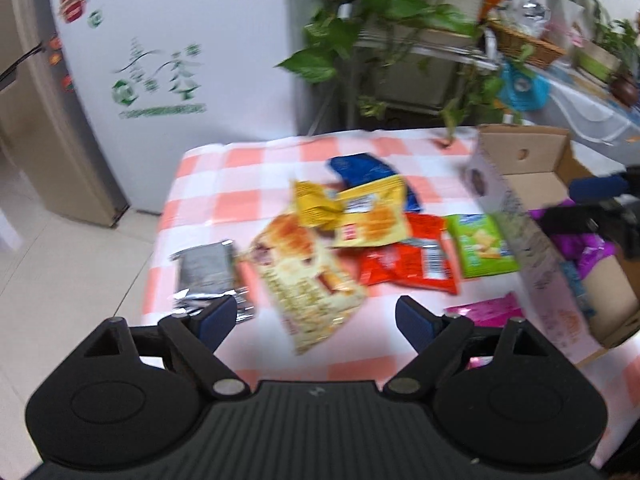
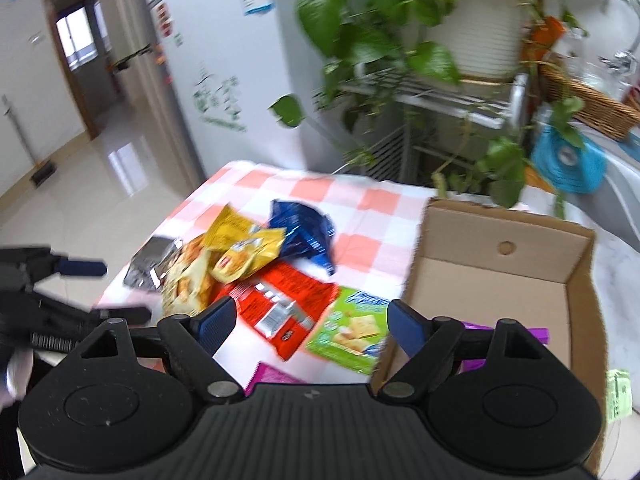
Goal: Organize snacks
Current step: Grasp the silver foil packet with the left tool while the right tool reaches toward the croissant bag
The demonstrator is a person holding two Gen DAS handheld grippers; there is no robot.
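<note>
Several snack packets lie in a loose heap on the pink-checked tablecloth (image 1: pixel 208 184): a pale bread packet (image 1: pixel 308 272), a yellow one (image 1: pixel 360 216), a blue one (image 1: pixel 360 168), a red one (image 1: pixel 408 260), a green cracker packet (image 1: pixel 480 244), a silver one (image 1: pixel 204 272) and a pink one (image 1: pixel 488 312). My left gripper (image 1: pixel 316 320) hovers open over the near end of the bread packet, nothing between its fingers. My right gripper (image 2: pixel 308 324) is open above the red packet (image 2: pixel 280 304) and green packet (image 2: pixel 352 332), beside the cardboard box (image 2: pixel 500 280), which holds a purple packet (image 2: pixel 504 328).
A white fridge (image 1: pixel 180 60) stands behind the table on the left. Potted plants (image 2: pixel 400 40) on a metal rack and a wicker basket (image 2: pixel 592 100) are behind the table. The left gripper (image 2: pixel 80 268) shows at the left edge of the right wrist view. Tiled floor lies left.
</note>
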